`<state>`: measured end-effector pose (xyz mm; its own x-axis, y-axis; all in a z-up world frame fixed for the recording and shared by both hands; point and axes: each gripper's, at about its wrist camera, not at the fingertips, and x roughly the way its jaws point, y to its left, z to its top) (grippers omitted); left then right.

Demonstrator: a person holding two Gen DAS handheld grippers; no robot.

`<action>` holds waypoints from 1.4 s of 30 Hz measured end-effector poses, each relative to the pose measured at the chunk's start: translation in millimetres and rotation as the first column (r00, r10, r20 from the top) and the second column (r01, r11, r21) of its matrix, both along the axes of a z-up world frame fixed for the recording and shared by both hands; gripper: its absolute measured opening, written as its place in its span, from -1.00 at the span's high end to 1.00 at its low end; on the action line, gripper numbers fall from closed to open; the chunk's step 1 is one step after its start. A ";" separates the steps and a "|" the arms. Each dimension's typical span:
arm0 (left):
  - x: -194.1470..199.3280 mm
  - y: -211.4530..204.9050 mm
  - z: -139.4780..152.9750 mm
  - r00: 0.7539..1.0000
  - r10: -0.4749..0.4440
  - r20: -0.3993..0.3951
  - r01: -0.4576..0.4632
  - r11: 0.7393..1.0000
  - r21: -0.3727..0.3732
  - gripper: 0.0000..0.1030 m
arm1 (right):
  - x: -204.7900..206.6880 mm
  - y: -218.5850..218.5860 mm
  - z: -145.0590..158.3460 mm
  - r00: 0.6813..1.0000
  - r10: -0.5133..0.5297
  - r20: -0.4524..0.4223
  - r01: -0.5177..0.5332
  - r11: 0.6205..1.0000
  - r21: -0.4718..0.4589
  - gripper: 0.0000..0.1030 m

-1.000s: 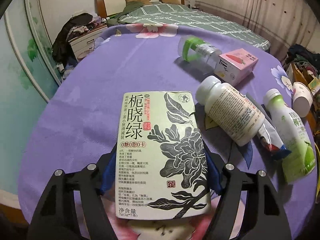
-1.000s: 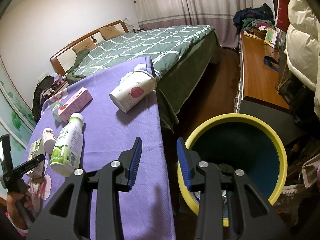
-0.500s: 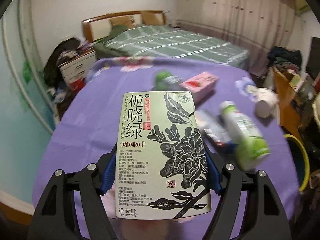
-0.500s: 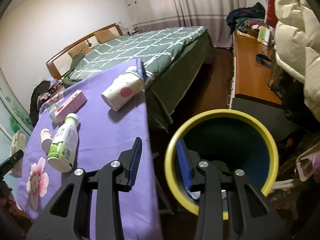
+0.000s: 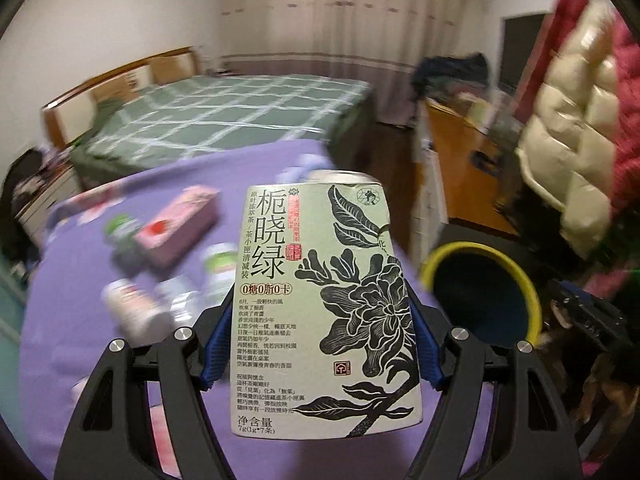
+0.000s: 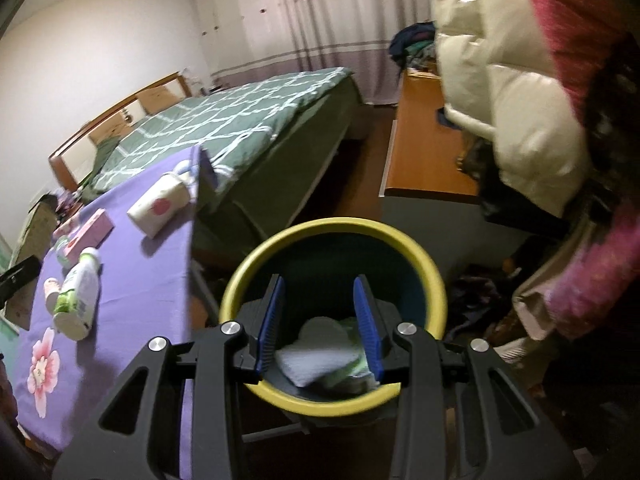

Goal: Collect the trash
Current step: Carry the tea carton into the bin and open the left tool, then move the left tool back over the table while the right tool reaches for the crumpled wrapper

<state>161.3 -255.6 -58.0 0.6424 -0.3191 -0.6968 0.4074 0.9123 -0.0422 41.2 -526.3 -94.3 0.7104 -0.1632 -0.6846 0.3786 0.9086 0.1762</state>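
Note:
My left gripper [image 5: 320, 344] is shut on a pale green tea box [image 5: 320, 304] with a black flower print, held upright above the purple table [image 5: 80, 272]. The yellow-rimmed bin [image 5: 480, 288] stands to its right, off the table edge. My right gripper [image 6: 319, 320] is open and empty, over the bin [image 6: 332, 232], which holds white and green trash [image 6: 320, 356]. On the table lie a green-label bottle [image 6: 76, 300], a paper cup [image 6: 158, 208], a pink carton [image 6: 90, 236] and a small white bottle [image 6: 50, 290].
A bed with a green checked cover [image 6: 224, 120] stands behind the table. A wooden desk [image 6: 424, 160] is at the right, with a cream puffer jacket [image 6: 500, 92] hanging over it. Clutter lies on the floor by the bin.
My left gripper has swung right with the tea box, bringing the bin into view. My right gripper has moved over the bin's opening.

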 end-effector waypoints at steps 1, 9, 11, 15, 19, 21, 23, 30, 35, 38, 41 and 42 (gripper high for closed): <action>0.2 -13.5 -1.6 1.000 -0.026 -0.006 0.026 1.000 0.000 -0.41 | -3.3 -4.1 -0.5 1.000 -0.010 0.000 0.010 1.000 -0.001 0.32; 9.0 -123.9 -31.5 0.969 -0.219 -0.112 0.220 0.976 -0.007 -0.41 | -27.3 -39.2 -9.0 0.996 -0.086 -0.005 0.086 0.996 0.014 0.32; 10.9 -142.5 -40.4 0.959 -0.250 -0.133 0.251 0.968 -0.012 -0.41 | -31.8 -44.7 -10.2 0.995 -0.101 -0.007 0.101 0.995 0.011 0.32; 15.6 -177.3 -57.4 0.948 -0.281 -0.149 0.285 0.958 0.012 -0.42 | -41.3 -54.1 -11.9 0.992 -0.129 -0.006 0.129 0.992 0.011 0.22; 20.5 -197.2 -70.7 0.942 -0.286 -0.177 0.292 0.956 0.008 -0.42 | -45.1 -57.6 -14.7 0.990 -0.142 -0.012 0.143 0.990 0.013 0.20; 21.6 -202.0 -74.2 0.942 -0.288 -0.173 0.295 0.955 0.017 -0.65 | -45.5 -58.8 -16.5 0.989 -0.145 -0.017 0.145 0.989 0.014 0.19; 20.5 -200.0 -73.5 0.945 -0.287 -0.160 0.293 0.956 0.015 -0.85 | -46.4 -58.2 -17.1 0.989 -0.148 -0.022 0.148 0.989 0.013 0.16; 10.0 -146.1 -38.6 0.963 -0.253 -0.096 0.248 0.967 -0.055 -0.85 | -44.6 -45.5 -18.0 0.991 -0.133 -0.033 0.133 0.991 0.013 0.12; 3.4 -64.7 -5.8 0.989 -0.146 0.005 0.146 0.988 -0.046 -0.90 | -24.2 -21.2 -23.2 0.997 -0.065 -0.041 0.067 0.997 0.042 0.11; 7.5 1.7 9.0 0.998 -0.027 0.050 0.029 0.999 -0.036 -0.90 | -5.7 3.1 -24.4 0.999 0.005 -0.045 -0.002 0.998 0.055 0.11; 15.9 64.7 15.7 0.993 0.097 0.070 -0.094 0.995 -0.043 -0.90 | 19.6 40.1 -21.5 0.993 0.101 -0.055 -0.098 0.994 0.056 0.11; 18.3 80.6 16.4 0.989 0.128 0.074 -0.125 0.991 -0.046 -0.90 | 26.2 50.7 -19.8 0.990 0.126 -0.057 -0.123 0.991 0.051 0.11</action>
